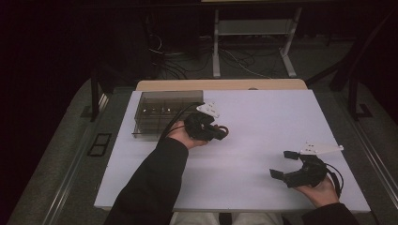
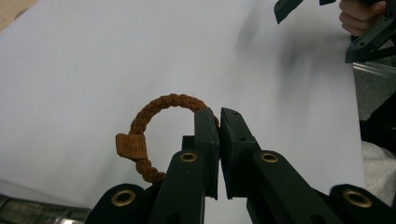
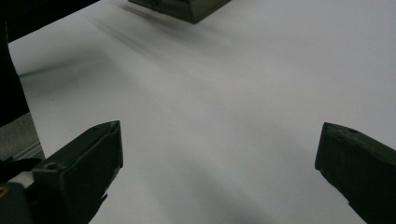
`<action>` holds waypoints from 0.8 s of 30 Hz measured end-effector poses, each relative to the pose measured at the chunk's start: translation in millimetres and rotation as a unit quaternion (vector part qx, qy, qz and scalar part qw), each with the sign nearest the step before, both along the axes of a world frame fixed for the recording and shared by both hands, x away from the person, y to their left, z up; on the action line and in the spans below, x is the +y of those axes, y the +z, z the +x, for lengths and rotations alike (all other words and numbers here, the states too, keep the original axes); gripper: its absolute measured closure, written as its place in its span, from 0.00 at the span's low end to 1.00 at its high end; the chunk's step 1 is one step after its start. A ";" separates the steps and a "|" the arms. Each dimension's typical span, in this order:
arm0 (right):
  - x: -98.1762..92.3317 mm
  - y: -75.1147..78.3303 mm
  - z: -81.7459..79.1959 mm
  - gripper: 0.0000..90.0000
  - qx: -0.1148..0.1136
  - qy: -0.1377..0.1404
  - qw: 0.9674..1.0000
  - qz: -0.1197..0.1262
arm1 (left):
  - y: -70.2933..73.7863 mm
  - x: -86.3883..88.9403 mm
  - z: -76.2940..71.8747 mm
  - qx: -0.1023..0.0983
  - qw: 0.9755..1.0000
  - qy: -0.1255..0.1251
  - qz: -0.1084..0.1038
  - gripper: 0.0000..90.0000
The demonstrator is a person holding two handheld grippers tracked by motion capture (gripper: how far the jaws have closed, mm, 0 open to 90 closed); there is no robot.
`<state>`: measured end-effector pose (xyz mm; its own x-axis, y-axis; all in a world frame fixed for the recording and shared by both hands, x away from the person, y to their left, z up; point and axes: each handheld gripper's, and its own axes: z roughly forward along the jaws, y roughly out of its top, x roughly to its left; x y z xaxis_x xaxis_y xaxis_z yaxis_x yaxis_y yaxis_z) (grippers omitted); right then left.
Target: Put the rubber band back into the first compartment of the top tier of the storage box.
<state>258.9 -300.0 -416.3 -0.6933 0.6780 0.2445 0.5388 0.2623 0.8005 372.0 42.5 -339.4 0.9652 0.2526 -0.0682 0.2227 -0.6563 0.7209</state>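
White table top (image 1: 263,122), rect., light wood edge along far side. Smoky see-through box (image 1: 162,112) w/ compartments sits flat at far left corner, small items inside, too dim to ID. Rest of surface plain white. Grey floor around, cables + desk legs beyond far edge.

The white table (image 1: 263,122) has a pale wooden strip (image 1: 220,85) along its far edge. Beyond that edge the room is dim, with a grey floor (image 1: 263,61), the white legs of another desk (image 1: 217,44) and loose cables (image 1: 187,63) on the floor. Dark metal frames (image 1: 95,96) stand beside the left and right edges.
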 end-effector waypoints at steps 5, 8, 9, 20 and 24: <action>0.1 0.0 0.0 0.00 0.000 0.000 1.000 -0.001 | 7.0 5.8 0.1 -0.005 1.000 0.003 -0.004 0.95; 0.1 0.0 -0.1 0.00 -0.001 0.000 1.000 -0.001 | 10.5 9.7 -0.4 -0.006 1.000 0.006 -0.005 0.95; 0.1 0.0 -0.1 0.00 -0.001 0.000 1.000 -0.001 | 11.6 11.1 -0.2 -0.008 1.000 0.005 -0.004 0.95; 0.0 0.1 -0.2 0.00 -0.001 0.000 1.000 -0.001 | 27.3 29.7 0.6 -0.020 1.000 0.020 -0.014 0.95; 0.0 0.0 -0.1 0.00 -0.001 0.000 1.000 -0.001 | 31.0 35.9 0.1 -0.022 0.999 0.026 -0.017 0.95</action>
